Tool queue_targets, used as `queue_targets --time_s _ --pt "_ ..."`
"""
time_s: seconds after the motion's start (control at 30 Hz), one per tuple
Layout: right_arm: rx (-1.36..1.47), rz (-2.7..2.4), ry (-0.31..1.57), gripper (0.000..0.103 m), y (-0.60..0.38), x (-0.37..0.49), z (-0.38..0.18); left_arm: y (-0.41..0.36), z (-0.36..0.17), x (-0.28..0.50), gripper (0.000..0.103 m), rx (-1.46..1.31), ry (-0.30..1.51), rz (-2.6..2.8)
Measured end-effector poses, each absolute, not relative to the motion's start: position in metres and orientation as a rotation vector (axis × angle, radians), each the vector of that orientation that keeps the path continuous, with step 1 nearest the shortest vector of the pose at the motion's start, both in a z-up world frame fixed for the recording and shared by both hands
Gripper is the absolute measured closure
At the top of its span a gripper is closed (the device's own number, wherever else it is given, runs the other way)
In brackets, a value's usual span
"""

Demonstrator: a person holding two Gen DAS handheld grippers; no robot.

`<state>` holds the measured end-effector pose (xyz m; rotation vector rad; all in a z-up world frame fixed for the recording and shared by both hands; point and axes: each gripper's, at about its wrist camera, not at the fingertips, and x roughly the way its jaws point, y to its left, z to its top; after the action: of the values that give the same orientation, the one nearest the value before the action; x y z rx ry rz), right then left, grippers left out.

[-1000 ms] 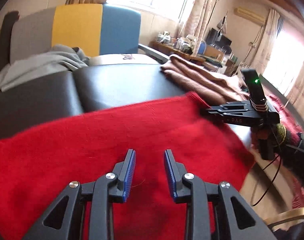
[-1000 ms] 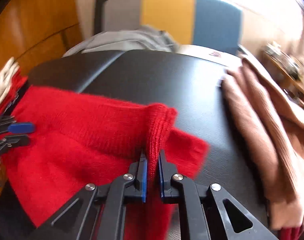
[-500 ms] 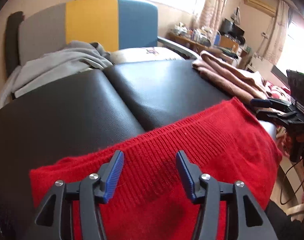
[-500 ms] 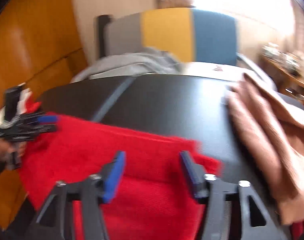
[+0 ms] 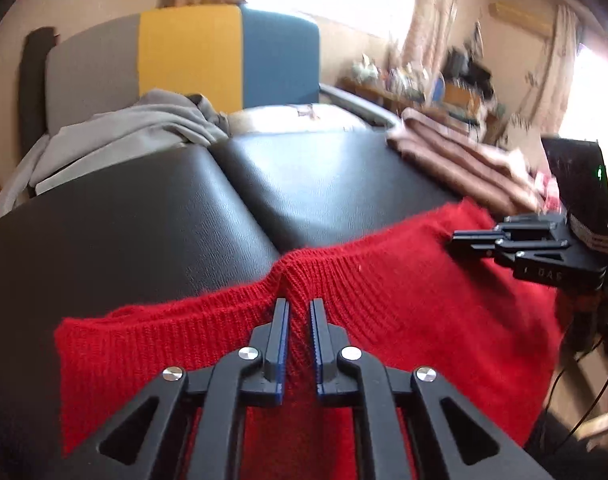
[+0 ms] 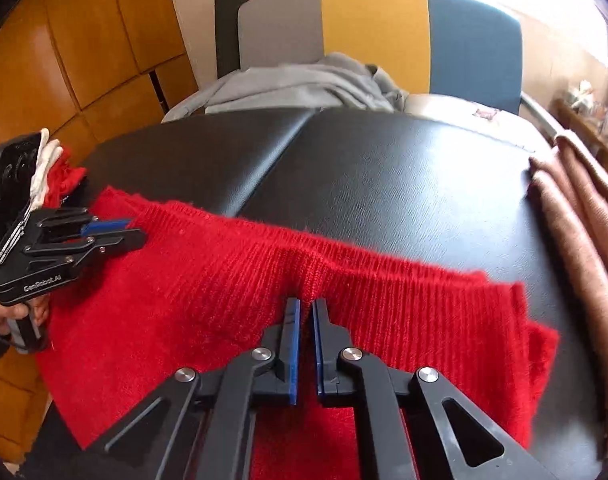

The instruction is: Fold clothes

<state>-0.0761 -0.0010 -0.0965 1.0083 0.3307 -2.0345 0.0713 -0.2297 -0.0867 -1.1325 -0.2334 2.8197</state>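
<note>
A red knit sweater (image 5: 424,320) lies across the near edge of a black padded table (image 5: 144,220), its ribbed hem facing the far side. My left gripper (image 5: 300,304) is closing on that hem, and a small ridge of red knit stands pinched between its blue pads. In the right wrist view the same sweater (image 6: 184,300) shows, and my right gripper (image 6: 306,304) is shut on a pucker of the hem further right. Each gripper shows in the other's view: the right gripper (image 5: 476,240) at the right, the left gripper (image 6: 138,230) at the left.
A folded brown blanket (image 6: 576,216) lies along the table's right side. A grey garment (image 6: 296,84) is heaped on a grey, yellow and blue chair (image 6: 376,32) behind the table. Orange wooden panels line the left wall. A cluttered shelf stands by the bright window.
Half a second ago both grippers stood wide open over the hem; now both have closed and pinch it. Before that the right gripper let go of a raised fold of the sweater.
</note>
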Motion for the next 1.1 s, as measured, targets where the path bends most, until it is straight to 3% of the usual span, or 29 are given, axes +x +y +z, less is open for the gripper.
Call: queue_targets --time_s 0.2,0.4,0.63,0.67,0.73,0.83,1.1 --pt "0.922 -2.101 0.282 0.098 -0.008 -0.083 -0.074 -0.237 -0.073 0.075 0.095 -0.998 -0.348 2.914" --pt "0.968 -2.147 0.261 0.098 -0.016 -0.09 -0.102 -0.225 -0.074 0.079 0.095 -0.997 -0.246 2.98" --pt "0.867 -2.172 0.235 0.098 -0.008 -0.081 -0.087 -0.212 -0.072 0.08 0.092 -0.974 -0.074 3.046" --pt "0.878 -2.175 0.226 0.098 -0.01 -0.086 -0.09 -0.214 -0.079 0.069 0.088 -1.028 -0.094 3.023" --pt "0.927 -2.191 0.228 0.098 -0.016 -0.096 -0.103 -0.224 -0.094 0.054 0.087 -1.131 -0.211 2.995" --pt "0.963 -2.206 0.211 0.098 -0.017 -0.102 -0.118 -0.246 -0.096 0.058 0.089 -1.057 -0.444 2.983" --pt "1.003 -2.189 0.177 0.097 -0.014 -0.103 -0.121 -0.278 -0.094 0.08 0.095 -1.1 -0.494 3.056"
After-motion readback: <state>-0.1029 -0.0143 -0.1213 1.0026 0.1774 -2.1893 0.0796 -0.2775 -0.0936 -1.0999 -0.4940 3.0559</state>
